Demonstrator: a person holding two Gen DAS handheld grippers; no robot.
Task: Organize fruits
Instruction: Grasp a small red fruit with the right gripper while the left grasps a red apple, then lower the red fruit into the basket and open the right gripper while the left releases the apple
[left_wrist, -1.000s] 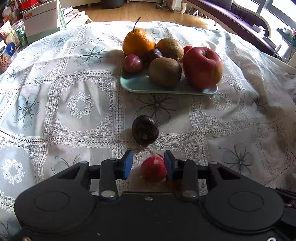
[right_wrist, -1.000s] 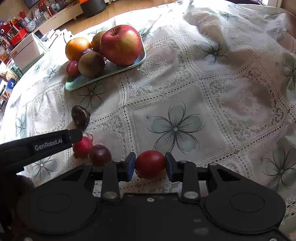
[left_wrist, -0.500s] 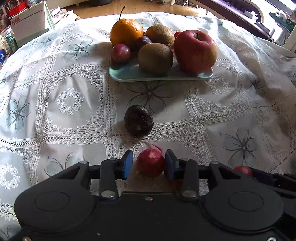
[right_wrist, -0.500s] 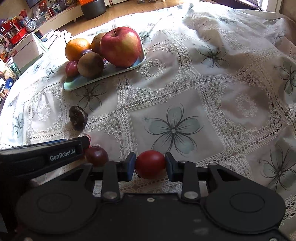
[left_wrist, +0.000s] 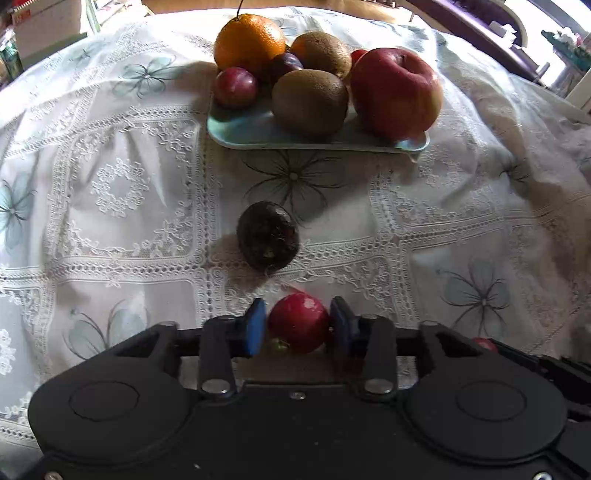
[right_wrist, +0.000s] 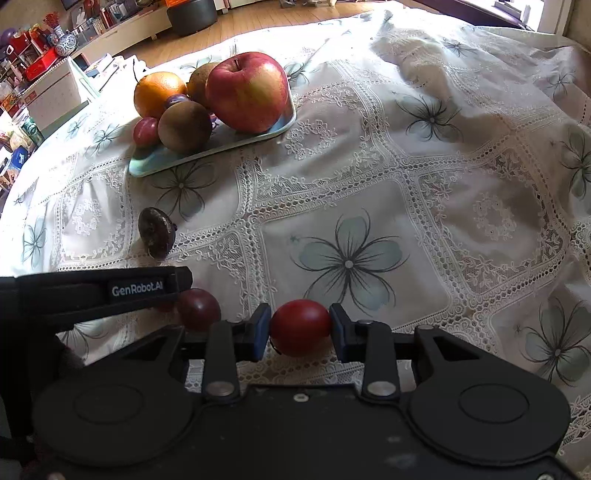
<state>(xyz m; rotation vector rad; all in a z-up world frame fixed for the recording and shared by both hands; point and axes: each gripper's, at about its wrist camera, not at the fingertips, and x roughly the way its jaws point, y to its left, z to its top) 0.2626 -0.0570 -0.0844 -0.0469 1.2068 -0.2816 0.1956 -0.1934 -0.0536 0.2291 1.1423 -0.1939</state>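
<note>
A: What does the left gripper (left_wrist: 297, 327) hold?

B: Its jaws are clamped on a small red fruit with pale specks (left_wrist: 298, 322), just above the lace cloth (left_wrist: 110, 206). A dark wrinkled fruit (left_wrist: 267, 239) lies just ahead of it.

A: And the right gripper (right_wrist: 300, 332)?

B: Its jaws are closed on a smooth red fruit (right_wrist: 300, 327). A dark plum (right_wrist: 198, 308) sits to its left, under the other tool.

A: The rest?

B: On the pale blue tray (right_wrist: 173, 161): an apple (right_wrist: 246, 91), an orange (right_wrist: 159, 92), kiwis and plums.
</note>
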